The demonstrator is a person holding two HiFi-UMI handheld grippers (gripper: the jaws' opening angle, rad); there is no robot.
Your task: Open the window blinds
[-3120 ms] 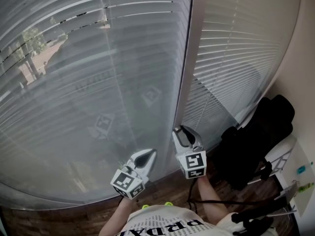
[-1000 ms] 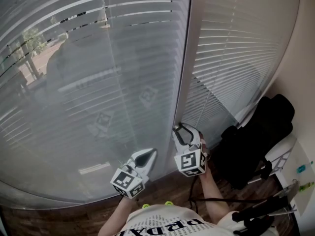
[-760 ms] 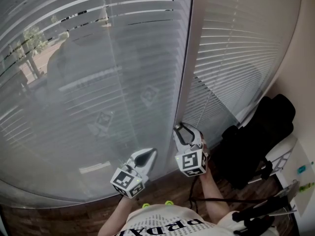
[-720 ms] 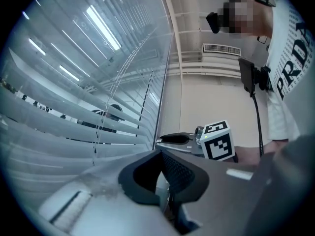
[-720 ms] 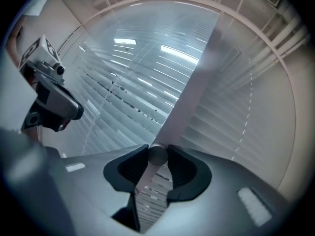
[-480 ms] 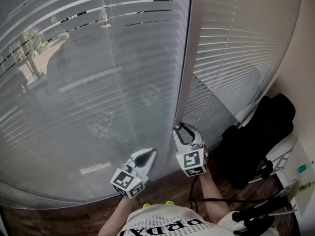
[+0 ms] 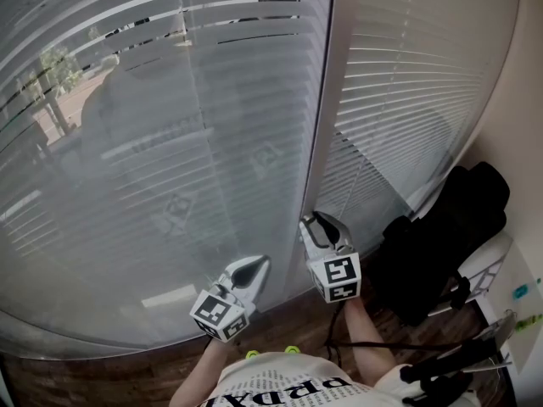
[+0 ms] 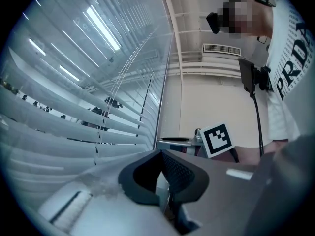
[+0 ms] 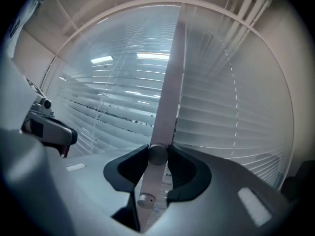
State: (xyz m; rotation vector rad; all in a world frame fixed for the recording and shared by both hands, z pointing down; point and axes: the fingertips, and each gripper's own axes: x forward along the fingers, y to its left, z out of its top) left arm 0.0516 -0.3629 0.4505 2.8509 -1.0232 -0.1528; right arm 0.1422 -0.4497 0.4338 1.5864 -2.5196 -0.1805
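Observation:
Two slatted window blinds hang side by side, the left blind (image 7: 170, 142) and the right blind (image 7: 407, 100), with a grey upright frame post (image 7: 327, 100) between them. My right gripper (image 7: 321, 225) is low beside the post, level, shut on the round grey knob (image 9: 157, 155) of the blinds' tilt wand (image 9: 170, 82), which runs up between its jaws. The left blind's slats show dark gaps near the top. My left gripper (image 7: 254, 265) is held lower left of it, close to the left blind (image 8: 74, 117), shut with nothing in it (image 8: 162, 154).
A black bag (image 7: 441, 244) leans in the corner at the right, beside the beige wall (image 7: 526, 100). Black stands and cables (image 7: 450, 371) lie on the wooden floor (image 7: 102, 371). The person's printed shirt (image 7: 288, 388) fills the bottom edge.
My right gripper has rolled about its own axis, its marker cube turning, while staying on the wand. The left blind's upper slats show slightly wider dark gaps. The left gripper has not moved.

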